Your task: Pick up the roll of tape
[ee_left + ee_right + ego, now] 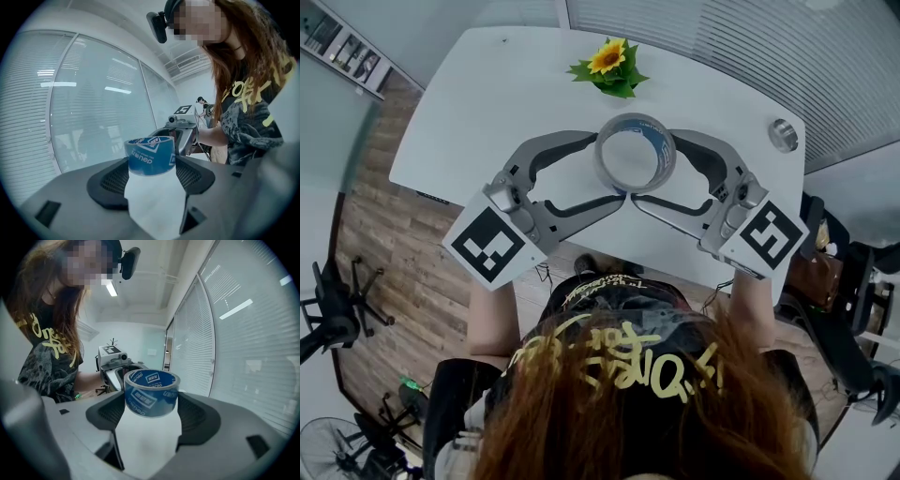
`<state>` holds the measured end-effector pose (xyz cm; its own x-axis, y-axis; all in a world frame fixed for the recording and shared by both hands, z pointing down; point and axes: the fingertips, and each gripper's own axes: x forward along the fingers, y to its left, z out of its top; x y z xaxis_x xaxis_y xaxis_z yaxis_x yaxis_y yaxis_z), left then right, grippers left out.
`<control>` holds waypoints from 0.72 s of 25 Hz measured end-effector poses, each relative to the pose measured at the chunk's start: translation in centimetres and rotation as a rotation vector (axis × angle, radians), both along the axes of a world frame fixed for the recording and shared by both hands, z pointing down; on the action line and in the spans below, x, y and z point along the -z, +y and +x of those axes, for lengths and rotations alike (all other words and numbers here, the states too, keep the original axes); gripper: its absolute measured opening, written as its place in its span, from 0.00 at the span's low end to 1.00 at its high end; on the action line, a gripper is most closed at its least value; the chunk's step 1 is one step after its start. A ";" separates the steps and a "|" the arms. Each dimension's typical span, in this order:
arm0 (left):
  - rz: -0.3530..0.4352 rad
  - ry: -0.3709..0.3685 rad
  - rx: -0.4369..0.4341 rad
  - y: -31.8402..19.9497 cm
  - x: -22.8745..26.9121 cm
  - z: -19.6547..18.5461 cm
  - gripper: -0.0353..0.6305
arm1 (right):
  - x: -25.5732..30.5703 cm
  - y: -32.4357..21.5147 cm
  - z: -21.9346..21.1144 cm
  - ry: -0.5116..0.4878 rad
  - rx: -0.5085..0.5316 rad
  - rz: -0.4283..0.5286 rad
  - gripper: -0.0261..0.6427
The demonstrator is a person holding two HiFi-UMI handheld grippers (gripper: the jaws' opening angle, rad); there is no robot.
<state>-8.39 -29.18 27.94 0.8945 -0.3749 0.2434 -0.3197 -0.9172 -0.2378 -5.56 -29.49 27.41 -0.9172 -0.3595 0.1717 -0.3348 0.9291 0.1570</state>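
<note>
Head view: the left gripper point(609, 170) and the right gripper point(656, 173) point at each other over the white table point(487, 103), with the roll of tape point(660, 148) enclosed by all four fingers. Each gripper's fingers are spread wide. The far finger of each meets the roll's outer wall on that gripper's own side. The near fingers run in under the roll's near edge, and their tips almost meet there. A sunflower point(609, 66) lies beyond the fingertips, apart from them.

Left gripper view: the blue roll of tape point(150, 157) sits at the tips, squarely between the two dark mesh pads point(110, 180). Each pad lies against one side of the roll, so the left gripper point(151, 165) is pinching it across its full width. White table shows between the fingers, nearer the camera than the roll. Just beyond the roll, the right gripper point(180, 131) faces back.

Right gripper view: the roll of tape point(151, 397) is again at the fingertips, tilted a little. The pads point(197, 418) close against both of its sides, with the right gripper point(151, 411) opened as wide as the roll. The left gripper point(115, 364) stands straight behind it. Whether the roll's lower edge touches the table cannot be told.
</note>
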 end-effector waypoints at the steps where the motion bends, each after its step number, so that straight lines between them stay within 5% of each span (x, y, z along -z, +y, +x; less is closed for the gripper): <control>1: 0.001 0.001 0.000 0.0 0.0 0.0 0.52 | 0.0 0.0 0.0 -0.003 0.001 -0.002 0.54; 18: -0.006 -0.004 0.015 -0.2 -0.4 0.3 0.52 | -0.4 -0.2 0.2 -0.011 -0.007 -0.009 0.54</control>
<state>-8.08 -29.39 28.36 0.8879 -0.3867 0.2493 -0.3323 -0.9137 -0.2339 -5.33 -29.71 27.84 -0.9166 -0.3640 0.1655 -0.3425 0.9283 0.1446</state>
